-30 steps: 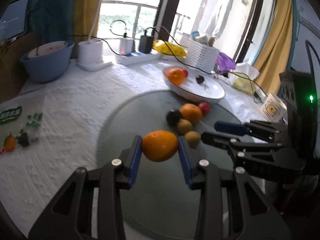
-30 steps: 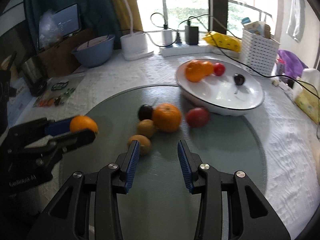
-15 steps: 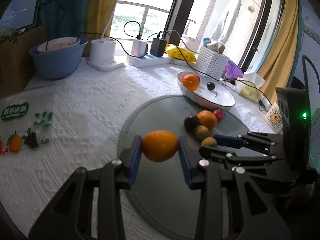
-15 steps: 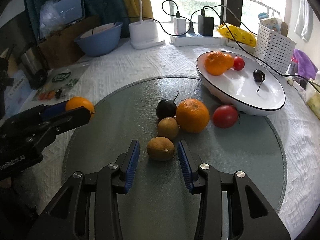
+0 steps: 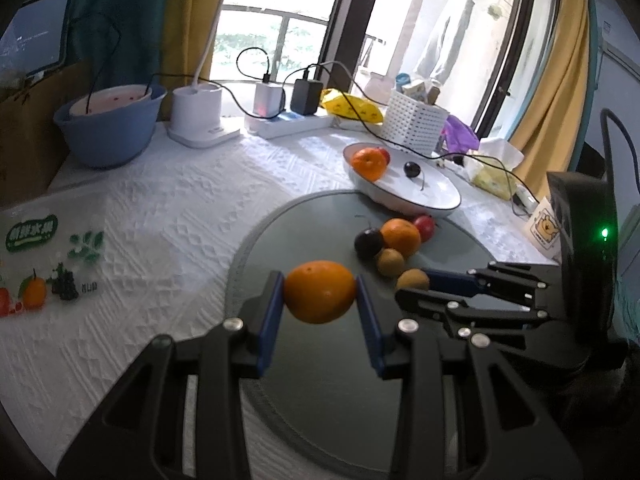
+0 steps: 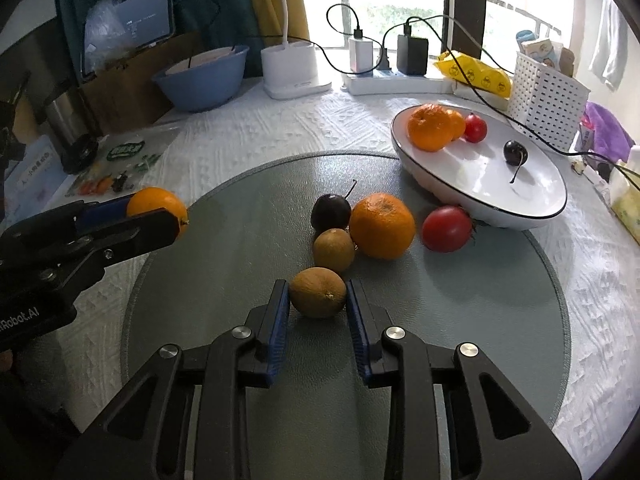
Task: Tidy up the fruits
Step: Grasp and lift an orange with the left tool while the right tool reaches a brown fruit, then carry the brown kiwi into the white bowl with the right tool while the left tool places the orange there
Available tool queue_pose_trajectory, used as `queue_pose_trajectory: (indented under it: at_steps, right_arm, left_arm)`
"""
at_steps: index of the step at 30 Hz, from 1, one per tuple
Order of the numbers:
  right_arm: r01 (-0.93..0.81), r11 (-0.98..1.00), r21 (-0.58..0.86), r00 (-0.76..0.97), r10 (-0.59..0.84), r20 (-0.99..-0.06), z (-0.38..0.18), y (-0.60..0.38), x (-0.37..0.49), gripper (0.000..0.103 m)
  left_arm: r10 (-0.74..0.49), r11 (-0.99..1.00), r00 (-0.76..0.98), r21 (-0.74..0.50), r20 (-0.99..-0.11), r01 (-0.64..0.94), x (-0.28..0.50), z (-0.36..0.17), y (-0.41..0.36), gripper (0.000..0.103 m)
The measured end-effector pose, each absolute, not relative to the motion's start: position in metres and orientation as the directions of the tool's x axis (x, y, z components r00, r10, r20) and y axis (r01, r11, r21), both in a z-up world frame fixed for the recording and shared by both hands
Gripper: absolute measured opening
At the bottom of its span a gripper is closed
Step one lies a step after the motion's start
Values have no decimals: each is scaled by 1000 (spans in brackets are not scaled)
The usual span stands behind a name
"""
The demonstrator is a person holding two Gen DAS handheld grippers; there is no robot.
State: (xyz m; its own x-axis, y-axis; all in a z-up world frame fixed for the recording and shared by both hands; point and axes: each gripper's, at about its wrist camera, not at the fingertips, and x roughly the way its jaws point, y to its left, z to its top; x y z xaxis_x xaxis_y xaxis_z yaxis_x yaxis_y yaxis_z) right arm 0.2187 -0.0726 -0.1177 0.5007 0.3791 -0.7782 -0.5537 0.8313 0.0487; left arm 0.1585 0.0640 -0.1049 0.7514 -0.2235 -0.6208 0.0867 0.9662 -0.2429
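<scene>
My left gripper (image 5: 320, 294) is shut on an orange (image 5: 320, 291) and holds it above the grey round mat (image 6: 256, 192); the orange also shows in the right wrist view (image 6: 154, 202). My right gripper (image 6: 318, 298) is low on the mat with its blue pads on both sides of a brown kiwi (image 6: 318, 297), touching or nearly touching it. Beyond it lie a second kiwi (image 6: 334, 250), a dark cherry (image 6: 330, 212), an orange (image 6: 382, 226) and a red tomato (image 6: 446, 228). The white oval plate (image 6: 532, 196) holds two oranges (image 6: 430, 126), a red fruit (image 6: 475, 128) and a cherry (image 6: 515, 152).
A blue bowl (image 6: 200, 78), a white lamp base (image 6: 290, 70), a power strip (image 6: 400, 82) with chargers and cables, a yellow packet (image 6: 474, 72) and a white basket (image 6: 546, 100) line the back. A printed plastic bag (image 5: 44, 256) lies on the white cloth at left.
My right gripper has moved forward and down until the near kiwi sits between its pads, and the jaws have narrowed. My left gripper has drawn back and left with the orange.
</scene>
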Motion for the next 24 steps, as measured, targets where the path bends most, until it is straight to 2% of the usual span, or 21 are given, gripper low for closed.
queue_pose_trajectory:
  at_steps: [24]
  right_arm:
    - [-510, 857, 80, 607, 424, -672, -72, -130, 214, 31]
  left_arm:
    - [-237, 971, 759, -174, -606, 164, 160, -67, 15, 38]
